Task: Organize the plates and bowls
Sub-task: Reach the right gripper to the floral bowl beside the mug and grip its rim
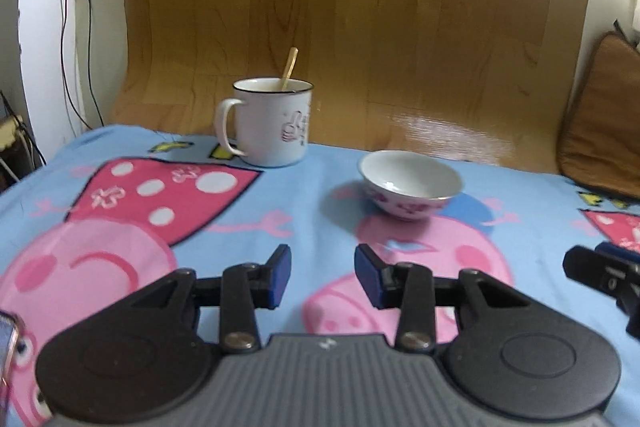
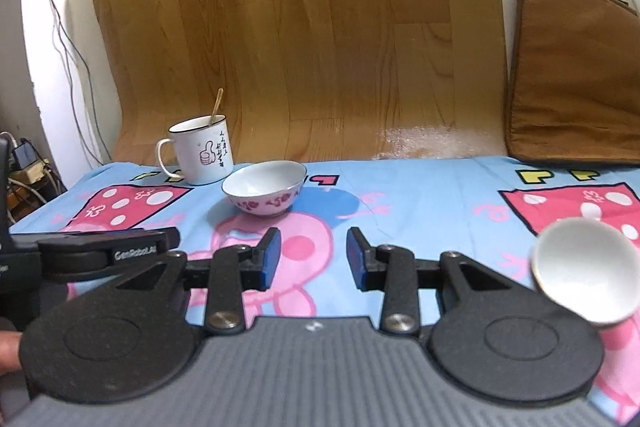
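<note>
left wrist view: our left gripper (image 1: 323, 277) has its jaws partly apart with nothing between them, above the cartoon cloth (image 1: 280, 211) on the tabletop. the flowered bowl (image 1: 410, 183) sits upright ahead of the jaws, a little right; the mug (image 1: 268, 123) with its stick stands further off, to the left.

right wrist view: our right gripper (image 2: 313, 259) jaws stand partly apart and empty. the bowl lies ahead and slightly left, just beside the mug; a small white dish (image 2: 584, 279) sits tilted right of the jaws.

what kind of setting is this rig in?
Likely a home room, not a lab: a cartoon pig cloth covers the surface, an enamel mug and floral bowl sit on it, a brown cushion leans behind.
</note>
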Available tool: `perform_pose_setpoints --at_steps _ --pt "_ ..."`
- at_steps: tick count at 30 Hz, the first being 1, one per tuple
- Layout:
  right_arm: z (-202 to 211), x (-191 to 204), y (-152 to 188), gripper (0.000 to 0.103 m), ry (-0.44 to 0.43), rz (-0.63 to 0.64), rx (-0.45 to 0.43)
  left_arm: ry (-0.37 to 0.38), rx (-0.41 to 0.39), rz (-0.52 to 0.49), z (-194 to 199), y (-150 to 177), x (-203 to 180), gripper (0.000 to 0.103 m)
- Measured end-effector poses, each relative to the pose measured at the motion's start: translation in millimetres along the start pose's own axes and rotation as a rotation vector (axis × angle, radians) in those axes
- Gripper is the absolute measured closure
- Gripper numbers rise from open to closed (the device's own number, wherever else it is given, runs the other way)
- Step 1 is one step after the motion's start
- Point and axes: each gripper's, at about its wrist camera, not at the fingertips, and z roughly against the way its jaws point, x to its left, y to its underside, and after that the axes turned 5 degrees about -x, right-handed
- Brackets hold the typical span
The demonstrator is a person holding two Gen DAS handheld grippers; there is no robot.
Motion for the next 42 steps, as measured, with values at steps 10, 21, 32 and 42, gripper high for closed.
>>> perform_pose_setpoints --at_steps 10,21,32,42 --pt "-30 0 18 0.064 0.042 -0.051 0.044 0.041 0.012 0.013 -11 8 3 0.064" --pt "-44 -22 25 0.064 -0.002 -0.223 0.120 0.046 -0.028 0.004 -4 8 3 0.051" --pt "-44 -23 25 0.061 -0.019 -0.203 0.098 0.030 -0.057 0.020 0 6 7 0.003" --pt "-56 -16 16 0.058 0.002 -0.122 0.105 0.014 -0.028 0.079 -4 4 18 0.000"
